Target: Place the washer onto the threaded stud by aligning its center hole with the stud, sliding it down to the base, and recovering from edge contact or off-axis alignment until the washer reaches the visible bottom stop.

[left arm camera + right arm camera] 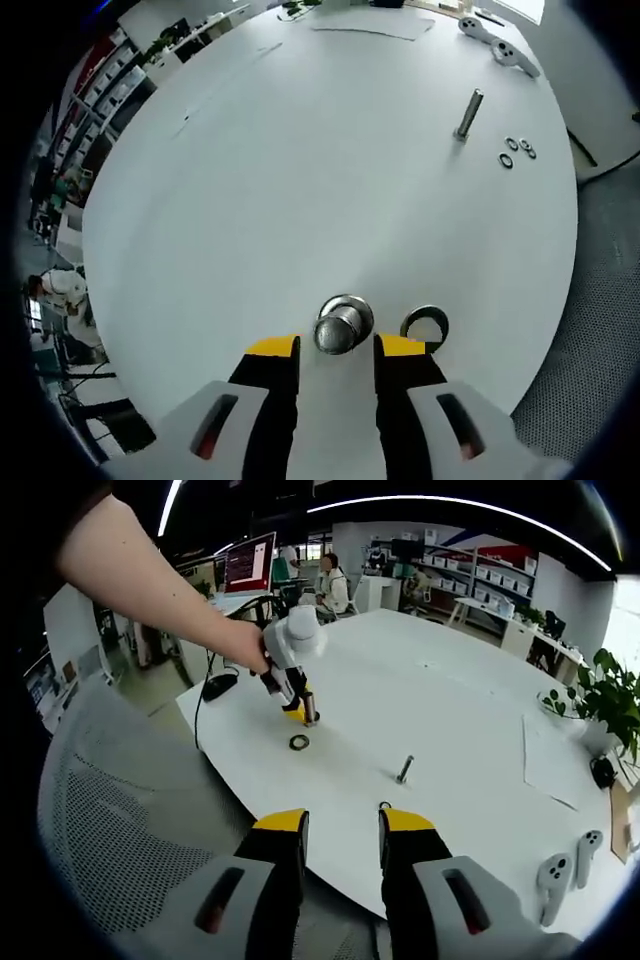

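In the left gripper view, our left hand-held gripper [337, 347] stands spread around an upright silver threaded metal stud [342, 325] on the round white tabletop [300, 180]. A thin dark metal ring washer [424, 323] lies flat just beside it at three o'clock. It looks light, stiff and slippery; we judge an edge pinch best. Our right hand-held gripper [343, 830] is spread, holding nothing.

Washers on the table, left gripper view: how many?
4. One large washer lies flat just right of the near stud, by the left hand-held gripper. Three small washers cluster right of the far stud. Others could be hidden.
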